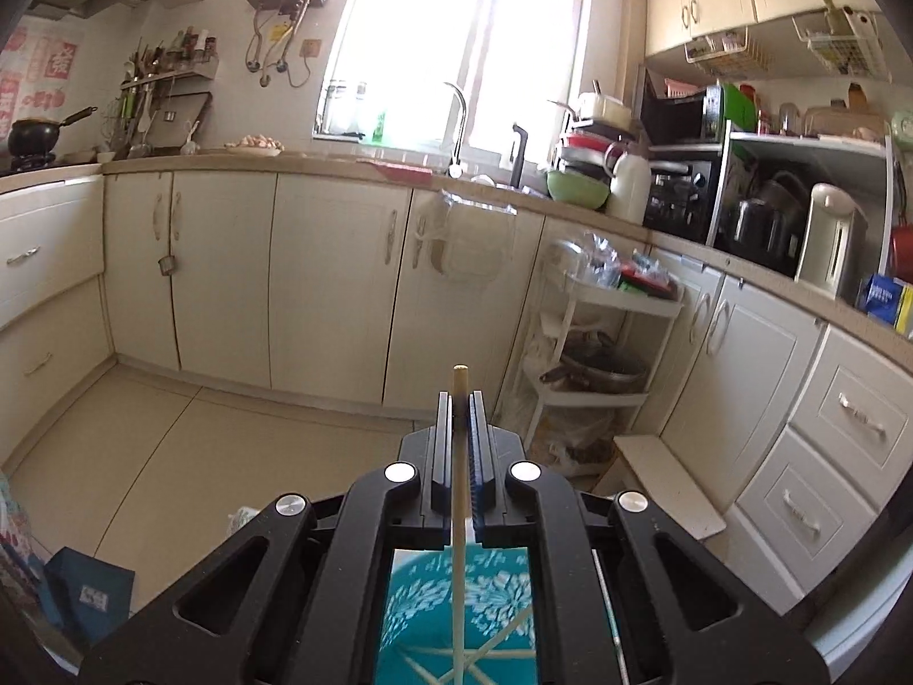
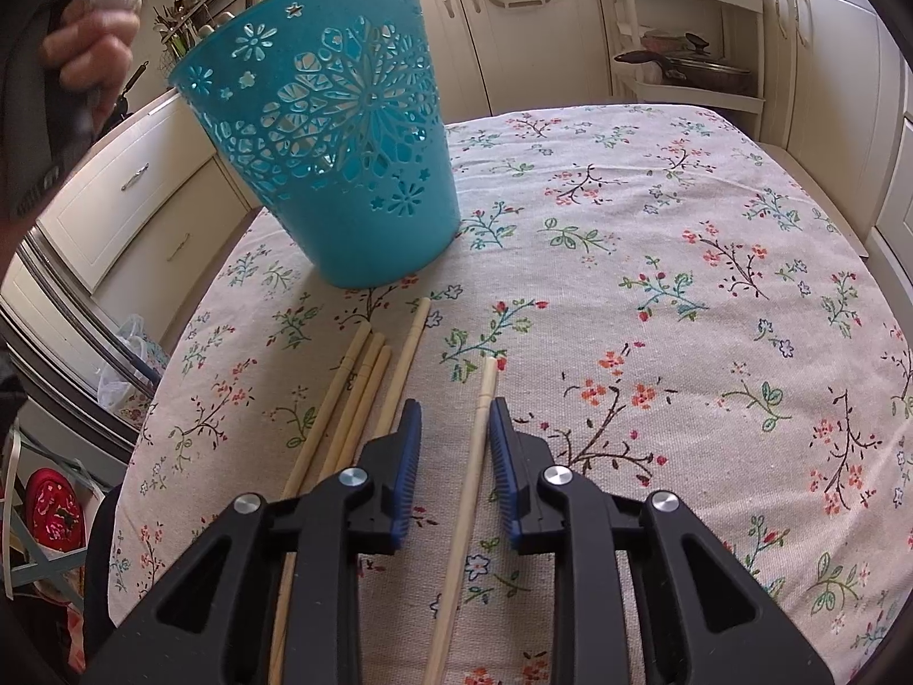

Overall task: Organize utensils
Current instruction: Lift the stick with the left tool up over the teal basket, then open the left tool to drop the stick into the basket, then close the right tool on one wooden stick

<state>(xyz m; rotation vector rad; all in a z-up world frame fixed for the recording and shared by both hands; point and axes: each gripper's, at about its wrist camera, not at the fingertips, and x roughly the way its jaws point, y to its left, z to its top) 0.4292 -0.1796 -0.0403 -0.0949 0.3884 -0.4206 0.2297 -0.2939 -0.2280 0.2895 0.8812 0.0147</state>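
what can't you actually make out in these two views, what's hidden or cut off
- Left wrist view: the held chopstick runs off the bottom edge; its lower end is unseen.
- Left wrist view: the teal basket shows only through the left gripper frame, so the count of chopsticks inside is unclear.
- Right wrist view: the right gripper body covers the near ends of the loose chopsticks.
- Right wrist view: the basket's inside is hidden by its wall.

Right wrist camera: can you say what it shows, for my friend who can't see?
The right gripper hovers with one wooden chopstick between its parted fingers, on a flowery tablecloth. Four more chopsticks lie just to the left, and a teal cut-out basket stands beyond them.
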